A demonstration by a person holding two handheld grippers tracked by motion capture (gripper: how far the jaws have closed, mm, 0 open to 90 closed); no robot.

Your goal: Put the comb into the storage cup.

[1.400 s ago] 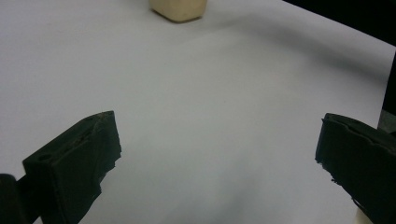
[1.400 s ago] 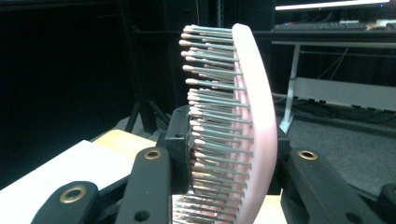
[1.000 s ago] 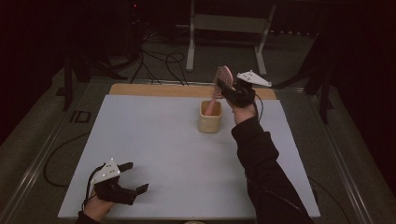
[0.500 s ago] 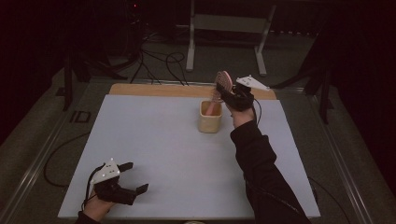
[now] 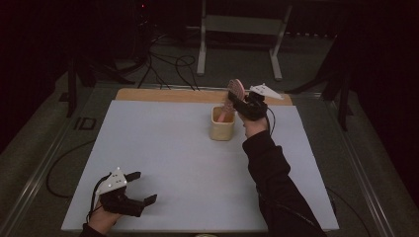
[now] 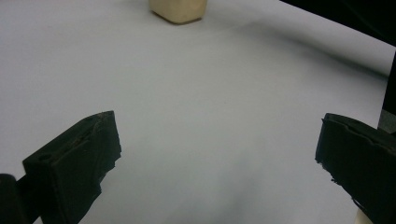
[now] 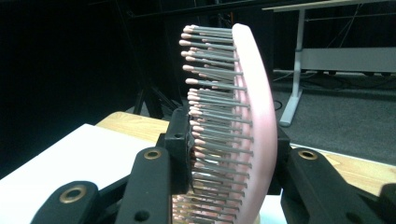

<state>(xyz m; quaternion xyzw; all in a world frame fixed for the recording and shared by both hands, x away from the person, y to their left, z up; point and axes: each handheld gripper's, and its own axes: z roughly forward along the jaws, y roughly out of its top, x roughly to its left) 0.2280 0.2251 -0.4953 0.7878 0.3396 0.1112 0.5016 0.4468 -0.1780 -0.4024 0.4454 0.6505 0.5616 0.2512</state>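
Between the right gripper's [image 5: 242, 102] jaws — a pink brush [image 7: 236, 126], clamped across its head, one pad on the bristle side and one on the smooth back. In the right gripper view the head stands upright above the jaws, bristles to the left. In the high view the handle runs down from the gripper into a cream cup [image 5: 222, 125] that sits just below and to the side of it; how deep the handle sits I cannot tell.

Left gripper [image 5: 129, 193]: far off toward the person's side of the table [image 5: 163, 148], jaws spread wide, nothing between them, only bare white surface ahead and the cup at the top of its view.

Step in hand, as I judge it: the brush going into, or coming out of, the cup.

Risks:
- Grip on bristles is soft — the head could twist or slide between the pads.
- The cup looks light and is not steadied; a sideways pull on the handle could tip or drag it.
- Letting go with the brush leaning could topple the cup.
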